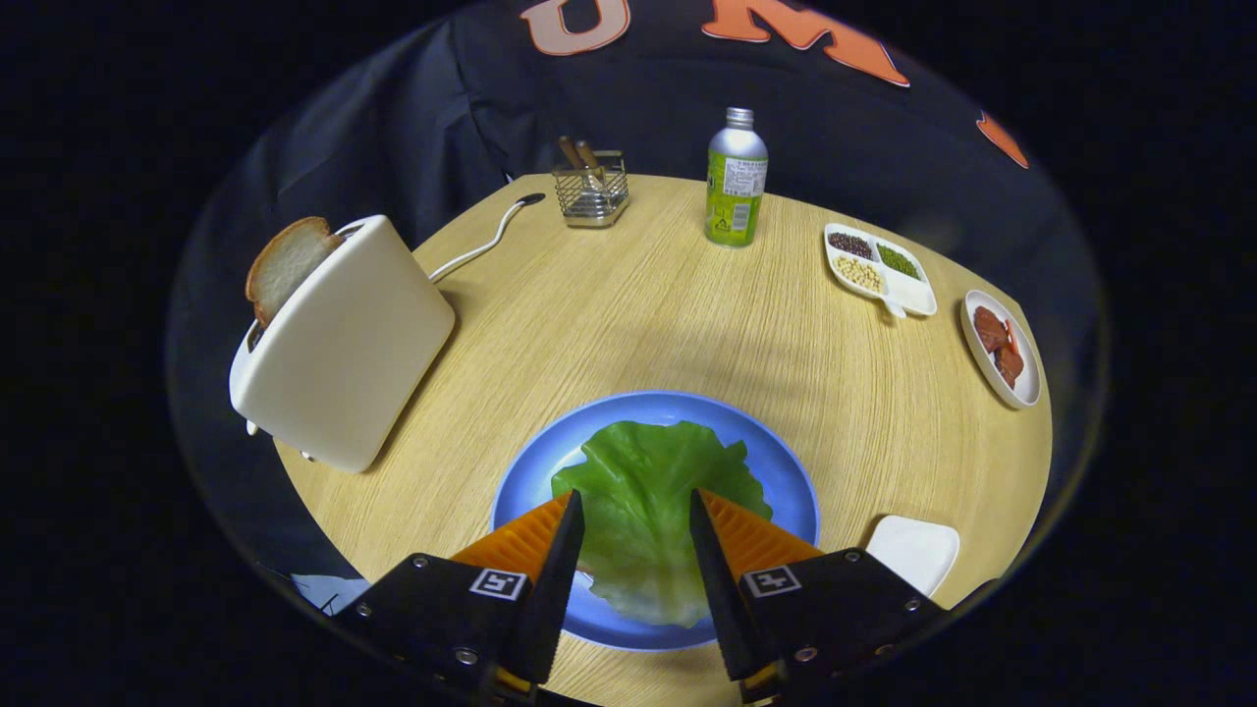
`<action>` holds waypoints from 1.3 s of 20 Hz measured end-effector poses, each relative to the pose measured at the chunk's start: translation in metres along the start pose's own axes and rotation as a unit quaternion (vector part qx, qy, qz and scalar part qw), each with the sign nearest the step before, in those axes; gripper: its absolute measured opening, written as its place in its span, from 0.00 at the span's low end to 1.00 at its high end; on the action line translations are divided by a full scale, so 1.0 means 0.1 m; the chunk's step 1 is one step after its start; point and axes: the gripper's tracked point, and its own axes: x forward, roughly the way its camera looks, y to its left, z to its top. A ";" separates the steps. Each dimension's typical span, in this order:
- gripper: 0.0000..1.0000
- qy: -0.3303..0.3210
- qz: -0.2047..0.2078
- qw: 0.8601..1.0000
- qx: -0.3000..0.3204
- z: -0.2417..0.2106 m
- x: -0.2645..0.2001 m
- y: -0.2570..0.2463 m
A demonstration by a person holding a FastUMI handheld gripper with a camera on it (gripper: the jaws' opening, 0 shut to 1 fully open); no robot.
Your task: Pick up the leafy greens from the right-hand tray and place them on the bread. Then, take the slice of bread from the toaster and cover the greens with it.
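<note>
Table: I see a round tabletop (687, 314) of pale wood grain, with dark cloth hanging behind it as the booth wall.
Toaster: on my left a cream toaster (339, 344) stands tilted in the fisheye, its white cord (481, 245) running off toward the back edge.
Bread slice: one slice of bread (285, 265) sticks up from the toaster slot, brown crust on top; its lower part is hidden in the slot.
Wire holder: a small metal basket (590, 193) at the back holds brown sticks I cannot identify.
Bottle: a green-labelled bottle (737, 182) with a silver top stands upright, near the back.
Plate: a blue plate (786, 471) sits just ahead of the fingers.
Leafy greens: the leafy greens (643, 491) lie flat on the plate, one broad ruffled leaf, paler toward the stem end. I cannot make out any bread beneath it.
Gripper: my gripper (636, 511) hovers over the leaf, jaws parted, gripping nothing; the leaf shows in the gap.
Divided dish: a white dish (918, 295) holds dark, green and pale grains.
Right tray: a white tray (928, 550) beside the plate is partly cut off by the right finger.
Far dish: an oval dish (1021, 378) carries reddish-brown pieces, too small to name.
</note>
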 end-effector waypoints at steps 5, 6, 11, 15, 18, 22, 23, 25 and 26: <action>0.83 -0.023 0.035 0.999 0.011 0.40 -0.35 0.45; 0.87 -0.024 0.043 0.999 0.009 0.48 -0.42 0.56; 0.93 -0.007 0.073 0.997 0.016 0.70 -0.61 1.07; 0.93 0.005 0.081 0.996 0.022 0.91 -0.67 1.33; 0.95 0.011 0.094 0.995 0.041 1.12 -0.76 1.57; 0.95 0.007 0.102 0.994 0.039 1.41 -0.88 1.90; 0.95 0.008 0.102 0.994 0.038 1.47 -0.88 1.98; 0.94 0.013 0.100 0.994 0.030 1.54 -0.87 2.14; 0.94 0.017 0.098 0.995 0.027 1.56 -0.83 2.19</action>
